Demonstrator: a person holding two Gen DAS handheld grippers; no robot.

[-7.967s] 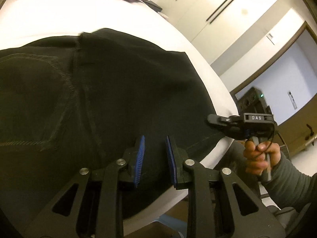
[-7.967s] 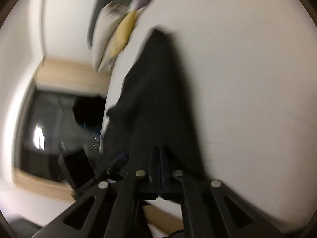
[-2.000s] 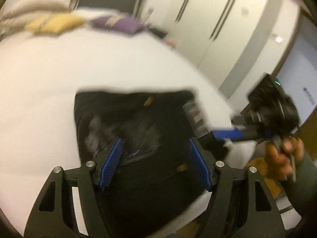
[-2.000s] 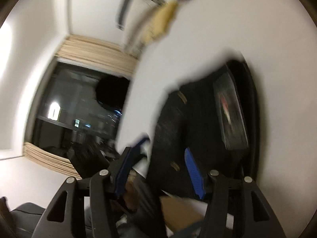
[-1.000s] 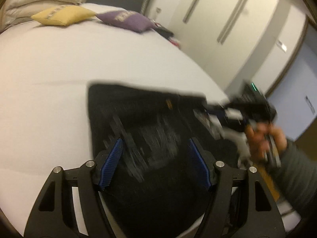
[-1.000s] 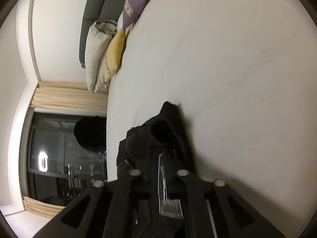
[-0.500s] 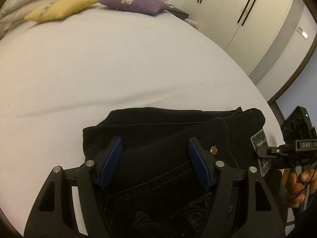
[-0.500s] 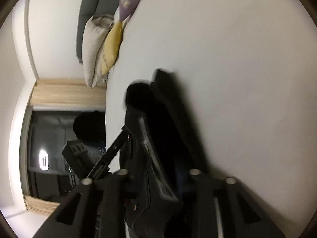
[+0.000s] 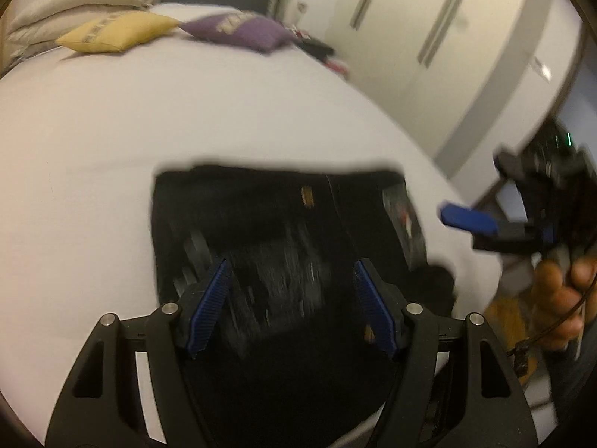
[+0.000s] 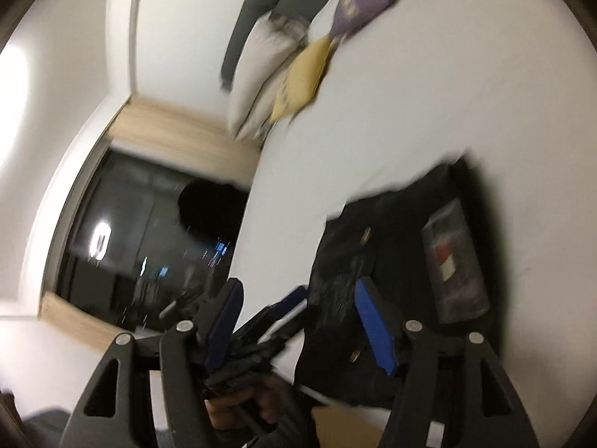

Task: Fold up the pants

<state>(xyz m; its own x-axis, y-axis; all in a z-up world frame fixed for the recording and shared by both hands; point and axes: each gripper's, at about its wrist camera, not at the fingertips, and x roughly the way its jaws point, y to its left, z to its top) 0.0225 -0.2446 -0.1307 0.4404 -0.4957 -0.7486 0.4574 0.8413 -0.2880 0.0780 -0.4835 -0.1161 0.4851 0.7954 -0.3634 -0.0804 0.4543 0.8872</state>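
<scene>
The black pants (image 9: 283, 239) sit folded into a chunky rectangle near the edge of the white bed (image 9: 112, 142), a paper tag (image 10: 453, 257) showing at the waistband, too blurry to read. Same for the lettering on the yellow pillow (image 9: 115, 31) and purple pillow (image 9: 238, 30). Left gripper (image 9: 291, 306) hangs over the pants, jaws wide, holding nothing. Right gripper (image 10: 302, 324) is opening, nothing pinched between its pads.
</scene>
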